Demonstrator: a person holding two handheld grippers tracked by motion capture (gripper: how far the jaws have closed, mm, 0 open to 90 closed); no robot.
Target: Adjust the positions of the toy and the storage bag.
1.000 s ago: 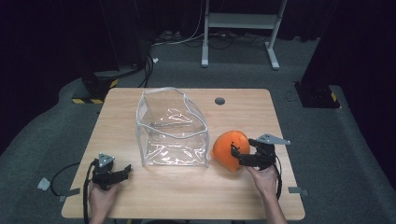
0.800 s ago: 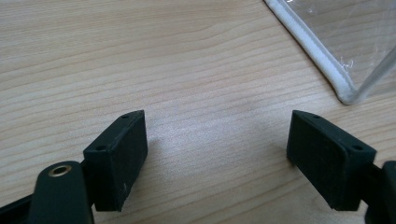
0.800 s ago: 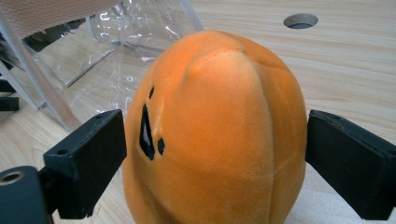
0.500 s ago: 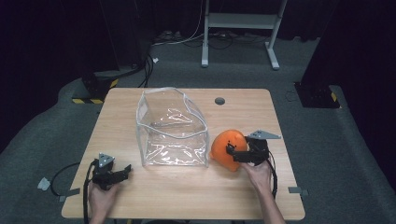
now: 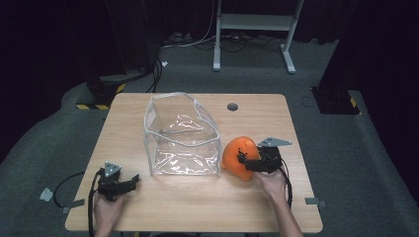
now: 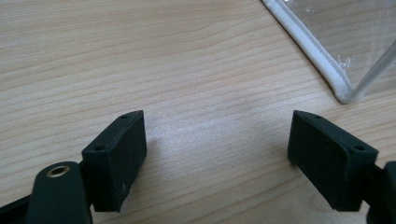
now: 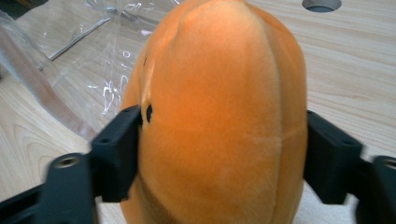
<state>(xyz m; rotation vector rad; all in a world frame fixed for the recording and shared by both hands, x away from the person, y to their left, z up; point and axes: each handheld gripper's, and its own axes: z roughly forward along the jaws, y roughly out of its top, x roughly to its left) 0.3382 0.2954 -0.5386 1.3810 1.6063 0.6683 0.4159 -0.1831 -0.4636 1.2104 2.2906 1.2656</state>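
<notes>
The right gripper (image 5: 245, 163) has just been closing its jaws around the orange plush toy (image 5: 238, 155), which sits on the tabletop (image 5: 197, 207) just beside the right wall of the clear plastic bag (image 5: 181, 134); in the right gripper view both pads look pressed against the toy's sides. The left gripper (image 5: 129, 180) rests near the front left corner with its jaws wide apart and nothing between them. By my reading the grasp is only just made: lifting the toy and lowering it into the open bag are left.
</notes>
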